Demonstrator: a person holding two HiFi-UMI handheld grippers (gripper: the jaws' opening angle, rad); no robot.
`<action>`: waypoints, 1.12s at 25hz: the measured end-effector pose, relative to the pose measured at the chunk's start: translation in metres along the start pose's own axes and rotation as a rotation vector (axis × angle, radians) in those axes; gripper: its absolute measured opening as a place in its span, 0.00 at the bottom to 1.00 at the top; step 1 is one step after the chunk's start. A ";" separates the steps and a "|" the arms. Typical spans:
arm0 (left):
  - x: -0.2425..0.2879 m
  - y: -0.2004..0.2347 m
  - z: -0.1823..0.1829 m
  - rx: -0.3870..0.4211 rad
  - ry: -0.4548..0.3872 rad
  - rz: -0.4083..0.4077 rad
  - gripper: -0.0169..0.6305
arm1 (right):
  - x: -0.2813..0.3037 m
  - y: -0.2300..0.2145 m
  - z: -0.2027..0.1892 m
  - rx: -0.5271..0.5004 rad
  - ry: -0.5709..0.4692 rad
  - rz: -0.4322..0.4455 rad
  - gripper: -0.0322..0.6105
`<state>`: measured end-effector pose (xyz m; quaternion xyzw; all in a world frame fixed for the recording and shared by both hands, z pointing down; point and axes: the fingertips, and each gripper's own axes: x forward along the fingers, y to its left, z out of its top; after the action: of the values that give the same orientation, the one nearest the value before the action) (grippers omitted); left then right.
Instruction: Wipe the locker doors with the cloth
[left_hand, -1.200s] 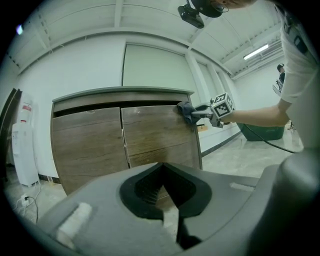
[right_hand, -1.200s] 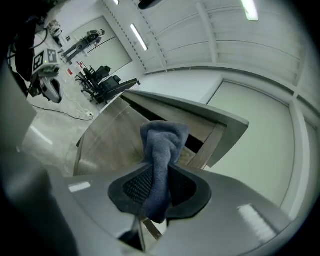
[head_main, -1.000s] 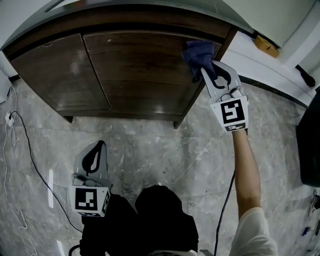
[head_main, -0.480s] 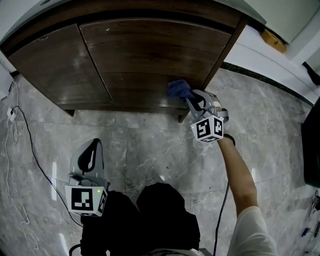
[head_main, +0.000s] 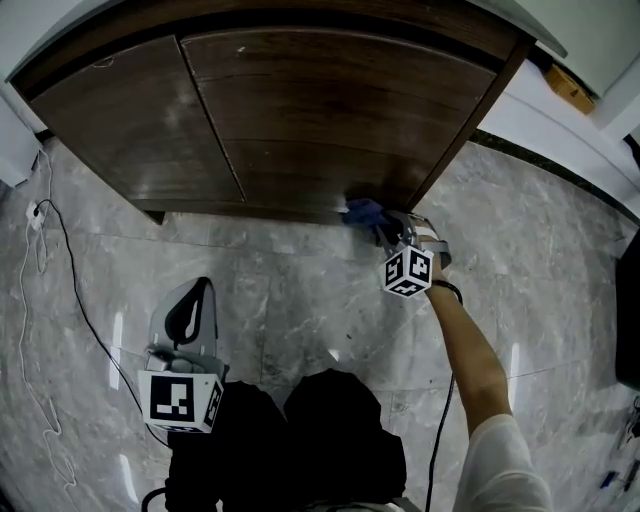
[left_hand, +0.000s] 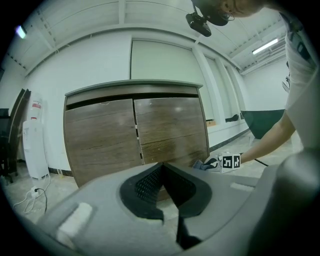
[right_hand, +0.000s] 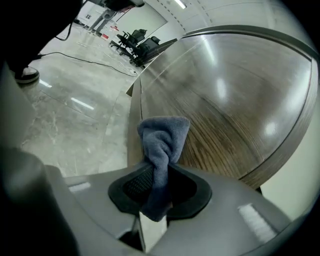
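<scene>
- Grey marble floor (head_main: 300, 290) spreads below the dark wooden locker doors (head_main: 300, 110) in the head view. The right gripper (head_main: 392, 232) reaches low, and the blue cloth (head_main: 364, 212) bunches just beyond its tips at the right-hand door's bottom edge. The left gripper (head_main: 192, 305) hangs well back from the locker, close to the person's body.
- Left gripper view: its jaws sit pressed together with nothing between them. The locker doors (left_hand: 135, 135) stand ahead, and the cloth (left_hand: 199, 164) is far off to its right.
- Right gripper view: the jaws pinch the cloth (right_hand: 162, 132), which sticks out ahead of them, close by the wood.
</scene>
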<state>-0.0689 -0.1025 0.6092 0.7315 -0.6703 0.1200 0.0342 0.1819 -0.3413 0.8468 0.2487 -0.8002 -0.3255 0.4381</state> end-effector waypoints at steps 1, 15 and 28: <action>0.000 0.000 0.000 -0.002 -0.001 -0.001 0.03 | -0.001 -0.003 0.002 -0.003 0.006 -0.001 0.16; -0.009 -0.011 0.005 -0.032 -0.051 -0.039 0.03 | -0.072 -0.122 0.097 -0.036 -0.084 -0.160 0.17; -0.021 0.002 0.013 -0.034 -0.067 -0.028 0.03 | -0.142 -0.239 0.212 -0.058 -0.168 -0.321 0.17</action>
<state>-0.0702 -0.0849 0.5913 0.7436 -0.6628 0.0835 0.0258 0.0954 -0.3388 0.5079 0.3322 -0.7744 -0.4339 0.3190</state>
